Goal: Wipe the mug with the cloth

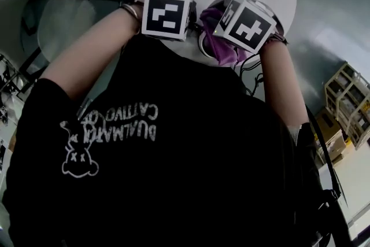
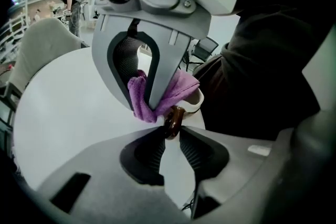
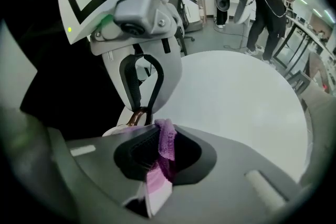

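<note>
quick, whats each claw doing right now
left claw: closed on the brown handle of the mug
right claw: closed on the purple cloth

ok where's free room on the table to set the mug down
The white table is bare across its middle and far side, out to its rim. Crowded only at the near edge: mug, cloth, left hand-held gripper, right hand-held gripper.
</note>
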Available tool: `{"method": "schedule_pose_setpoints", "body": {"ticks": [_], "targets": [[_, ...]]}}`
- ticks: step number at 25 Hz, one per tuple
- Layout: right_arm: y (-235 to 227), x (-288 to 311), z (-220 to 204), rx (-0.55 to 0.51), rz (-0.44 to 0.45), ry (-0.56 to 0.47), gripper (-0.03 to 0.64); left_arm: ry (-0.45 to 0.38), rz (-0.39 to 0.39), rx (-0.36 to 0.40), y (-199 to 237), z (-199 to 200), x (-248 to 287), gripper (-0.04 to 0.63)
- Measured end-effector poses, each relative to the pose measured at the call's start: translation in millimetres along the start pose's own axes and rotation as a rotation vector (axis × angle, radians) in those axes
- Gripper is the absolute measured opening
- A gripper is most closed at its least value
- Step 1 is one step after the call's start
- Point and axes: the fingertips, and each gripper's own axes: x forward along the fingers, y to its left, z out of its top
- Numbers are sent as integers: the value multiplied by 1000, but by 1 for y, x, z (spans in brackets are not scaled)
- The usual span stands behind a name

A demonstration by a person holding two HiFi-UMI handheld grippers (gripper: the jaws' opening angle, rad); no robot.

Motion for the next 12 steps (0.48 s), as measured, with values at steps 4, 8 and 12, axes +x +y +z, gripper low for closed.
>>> {"method": "schedule_pose_setpoints", "body": {"ticks": [4, 8, 12], "targets": [[0, 8, 1, -65, -1, -26, 46, -20, 57, -47, 0, 0, 1, 86], [-2, 15, -1, -79, -12, -52, 41, -11, 97, -85, -1, -2, 1, 85], [-4, 18, -2, -54, 0, -118, 41, -4, 135, -121, -1, -2, 2, 84]]}}
